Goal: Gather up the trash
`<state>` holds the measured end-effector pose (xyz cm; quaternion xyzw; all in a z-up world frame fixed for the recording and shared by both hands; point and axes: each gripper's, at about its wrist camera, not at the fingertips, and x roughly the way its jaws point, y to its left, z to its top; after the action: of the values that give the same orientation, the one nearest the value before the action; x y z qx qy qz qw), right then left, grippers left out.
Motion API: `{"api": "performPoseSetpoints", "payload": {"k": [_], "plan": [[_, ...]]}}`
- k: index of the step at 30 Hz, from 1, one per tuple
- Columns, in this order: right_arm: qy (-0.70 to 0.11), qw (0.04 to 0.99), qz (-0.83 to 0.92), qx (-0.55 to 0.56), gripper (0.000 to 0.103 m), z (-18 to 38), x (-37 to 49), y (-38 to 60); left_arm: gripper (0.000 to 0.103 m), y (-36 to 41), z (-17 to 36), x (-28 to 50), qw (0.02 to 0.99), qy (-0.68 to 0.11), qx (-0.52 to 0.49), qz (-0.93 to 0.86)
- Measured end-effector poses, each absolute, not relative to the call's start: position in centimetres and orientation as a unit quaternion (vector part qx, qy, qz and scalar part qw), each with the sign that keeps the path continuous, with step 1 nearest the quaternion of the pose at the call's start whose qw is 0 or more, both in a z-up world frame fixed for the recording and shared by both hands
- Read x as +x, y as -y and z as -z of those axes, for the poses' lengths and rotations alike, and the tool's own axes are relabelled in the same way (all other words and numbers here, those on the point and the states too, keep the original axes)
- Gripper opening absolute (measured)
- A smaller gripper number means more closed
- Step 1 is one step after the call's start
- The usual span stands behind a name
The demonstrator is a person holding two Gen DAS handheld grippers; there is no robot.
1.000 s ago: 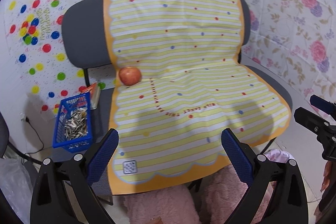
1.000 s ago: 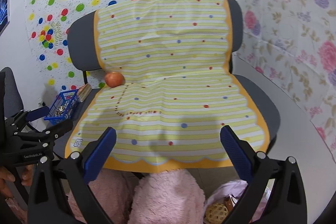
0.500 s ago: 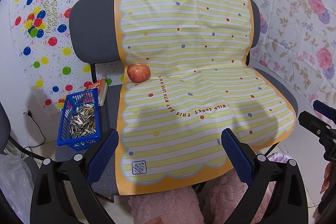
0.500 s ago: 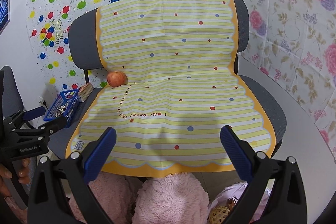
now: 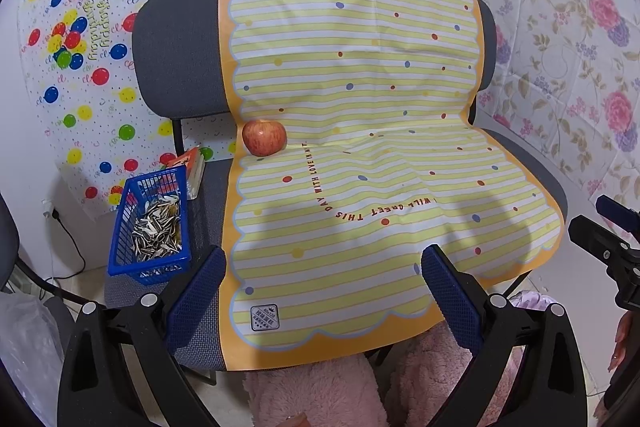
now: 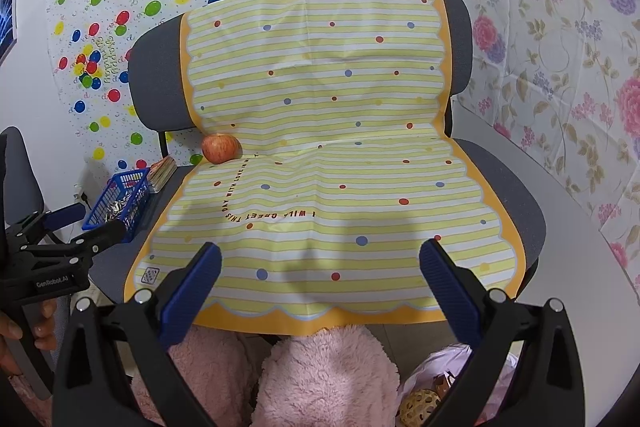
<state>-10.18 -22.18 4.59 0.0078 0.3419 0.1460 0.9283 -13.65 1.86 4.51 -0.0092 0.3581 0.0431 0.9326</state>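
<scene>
Both grippers released over the chair
Left gripper [image 5: 322,281] and right gripper [image 6: 320,277] gape empty; the blue basket [image 5: 150,227] of seed husks [image 5: 156,227] is partly hidden.

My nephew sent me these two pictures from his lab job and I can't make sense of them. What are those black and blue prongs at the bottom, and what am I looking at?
The prongs are two-finger grippers that a person holds, one in each hand. Each has a wide-angle camera looking along its fingers. One picture comes from the left gripper, the other from the right gripper. Both are open and hold nothing. Ahead is a grey chair draped with a yellow striped sheet. An apple sits on the sheet. Beside it on the seat is a blue basket of what look like sunflower seed shells.
</scene>
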Motion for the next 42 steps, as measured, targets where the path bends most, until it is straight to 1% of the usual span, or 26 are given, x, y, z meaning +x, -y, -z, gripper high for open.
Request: {"api": "performPoseSetpoints", "payload": {"k": [42], "plan": [[-0.344, 0.928, -0.143, 0.001, 0.097, -4.63, -10.16, 22.3, 0.097, -1.71, -4.66, -13.81, 0.932, -0.359, -0.01, -0.045]]}}
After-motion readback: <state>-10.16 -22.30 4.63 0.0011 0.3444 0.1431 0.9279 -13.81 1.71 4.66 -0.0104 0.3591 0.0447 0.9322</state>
